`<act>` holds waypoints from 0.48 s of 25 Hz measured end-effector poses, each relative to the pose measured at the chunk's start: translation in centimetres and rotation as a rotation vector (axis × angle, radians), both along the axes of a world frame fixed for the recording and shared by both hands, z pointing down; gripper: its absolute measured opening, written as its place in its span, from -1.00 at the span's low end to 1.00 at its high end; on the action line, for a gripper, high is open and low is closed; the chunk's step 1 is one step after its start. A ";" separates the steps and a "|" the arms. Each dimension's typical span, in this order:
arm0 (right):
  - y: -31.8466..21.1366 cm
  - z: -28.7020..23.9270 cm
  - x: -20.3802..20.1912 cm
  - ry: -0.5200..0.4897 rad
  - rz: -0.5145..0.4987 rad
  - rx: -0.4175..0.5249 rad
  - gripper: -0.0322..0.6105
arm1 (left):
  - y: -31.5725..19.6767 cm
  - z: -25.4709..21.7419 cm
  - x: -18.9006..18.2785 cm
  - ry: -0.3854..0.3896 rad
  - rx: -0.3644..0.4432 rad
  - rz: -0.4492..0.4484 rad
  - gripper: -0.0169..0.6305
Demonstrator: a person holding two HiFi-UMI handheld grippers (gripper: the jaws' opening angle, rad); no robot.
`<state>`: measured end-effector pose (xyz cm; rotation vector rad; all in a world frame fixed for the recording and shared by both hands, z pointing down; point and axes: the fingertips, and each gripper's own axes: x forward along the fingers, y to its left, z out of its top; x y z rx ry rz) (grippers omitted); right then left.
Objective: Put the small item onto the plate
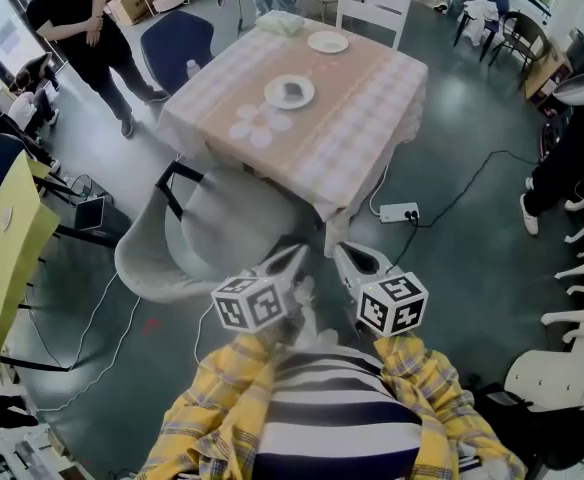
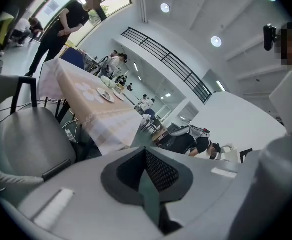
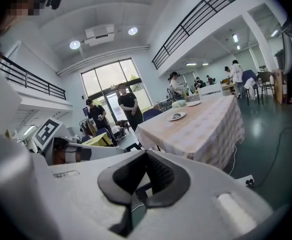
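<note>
A table with a pink checked cloth (image 1: 357, 118) stands ahead of me. On it lies a white plate (image 1: 290, 92) with a small dark item (image 1: 293, 90) on it. That plate shows far off in both gripper views (image 2: 105, 94) (image 3: 176, 116). A second white plate (image 1: 328, 41) sits near the far edge. My left gripper (image 1: 294, 260) and right gripper (image 1: 347, 256) are held close to my body, well short of the table. Both are shut with nothing between the jaws (image 2: 145, 154) (image 3: 146, 156).
A grey chair (image 1: 167, 253) stands between me and the table's near left corner. A white chair (image 1: 372, 8) and a blue chair (image 1: 175, 43) stand at the far sides. A power strip (image 1: 399, 212) and cables lie on the floor. People stand at the left (image 1: 77, 23) and right (image 1: 572, 158).
</note>
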<state>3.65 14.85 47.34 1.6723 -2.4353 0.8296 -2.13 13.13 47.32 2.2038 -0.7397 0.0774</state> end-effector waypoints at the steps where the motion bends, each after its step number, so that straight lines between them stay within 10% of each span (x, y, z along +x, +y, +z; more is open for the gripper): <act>1: 0.3 -0.1 -0.1 0.001 -0.001 0.004 -0.91 | 0.3 -0.1 -0.1 0.002 0.000 -0.005 -0.97; 12: 1.8 -0.7 -1.2 0.030 -0.005 0.033 -0.91 | 1.7 -0.4 -1.3 0.034 0.003 -0.053 -0.97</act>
